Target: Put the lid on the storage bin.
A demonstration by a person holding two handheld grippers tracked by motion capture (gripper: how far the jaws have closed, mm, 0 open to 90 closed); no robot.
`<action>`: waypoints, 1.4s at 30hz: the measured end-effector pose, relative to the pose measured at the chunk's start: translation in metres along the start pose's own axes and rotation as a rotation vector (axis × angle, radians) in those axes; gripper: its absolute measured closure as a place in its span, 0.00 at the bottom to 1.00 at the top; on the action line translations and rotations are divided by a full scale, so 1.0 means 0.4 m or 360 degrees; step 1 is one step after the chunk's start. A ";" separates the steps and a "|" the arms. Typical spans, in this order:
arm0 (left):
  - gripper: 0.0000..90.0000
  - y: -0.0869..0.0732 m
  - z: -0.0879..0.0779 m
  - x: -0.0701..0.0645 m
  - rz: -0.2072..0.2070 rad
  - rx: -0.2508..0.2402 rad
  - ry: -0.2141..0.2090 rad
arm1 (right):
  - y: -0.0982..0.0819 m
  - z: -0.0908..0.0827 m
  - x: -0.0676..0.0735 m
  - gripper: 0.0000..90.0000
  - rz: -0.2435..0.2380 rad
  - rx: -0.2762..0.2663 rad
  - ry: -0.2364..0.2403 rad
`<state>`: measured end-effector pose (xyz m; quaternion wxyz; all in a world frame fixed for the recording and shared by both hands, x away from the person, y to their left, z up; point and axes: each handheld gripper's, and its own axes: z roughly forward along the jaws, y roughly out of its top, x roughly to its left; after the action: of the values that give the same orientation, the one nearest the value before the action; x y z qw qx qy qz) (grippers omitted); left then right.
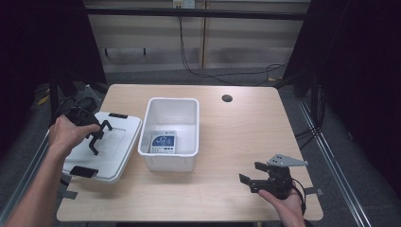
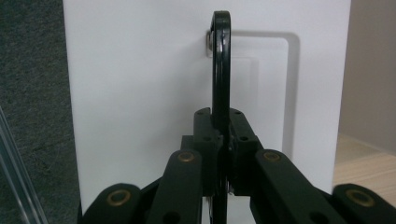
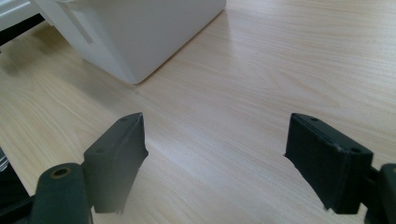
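Left of frame, high view: left hand-held gripper [image 1: 97,137] sits over the white plastic lid [image 1: 120,142], which lies on the light wood bench [image 1: 246,137] just beside the bin. Left gripper view: jaws clamped on the lid's black handle [image 2: 221,70], which stands upright between them. Centre: white rectangular plastic bin [image 1: 191,127], open, with a blue-and-white printed card [image 1: 164,142] flat inside. Lower right: right hand-held gripper [image 1: 249,173] near the bench edge, jaws wide apart, holding nothing, well apart from the bin.
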<state>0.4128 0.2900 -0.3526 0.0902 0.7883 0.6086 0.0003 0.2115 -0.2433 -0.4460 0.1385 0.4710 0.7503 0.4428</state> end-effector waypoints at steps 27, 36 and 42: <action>0.94 0.000 -0.078 -0.013 0.0028 -0.0056 0.0049 | 0.000 0.003 -0.002 0.22 -0.0001 0.0004 0.0007; 0.94 -0.001 -0.125 -0.016 0.0028 -0.0108 0.0027 | 0.000 0.003 -0.001 0.22 -0.0004 0.0006 0.0005; 0.94 -0.005 -0.135 -0.018 0.0029 -0.0111 0.0005 | 0.000 0.004 -0.001 0.22 -0.0007 0.0007 0.0007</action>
<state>0.4031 0.2913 -0.2988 0.1165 0.7903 0.6011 0.0237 0.2126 -0.2429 -0.4471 0.1368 0.4688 0.7525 0.4419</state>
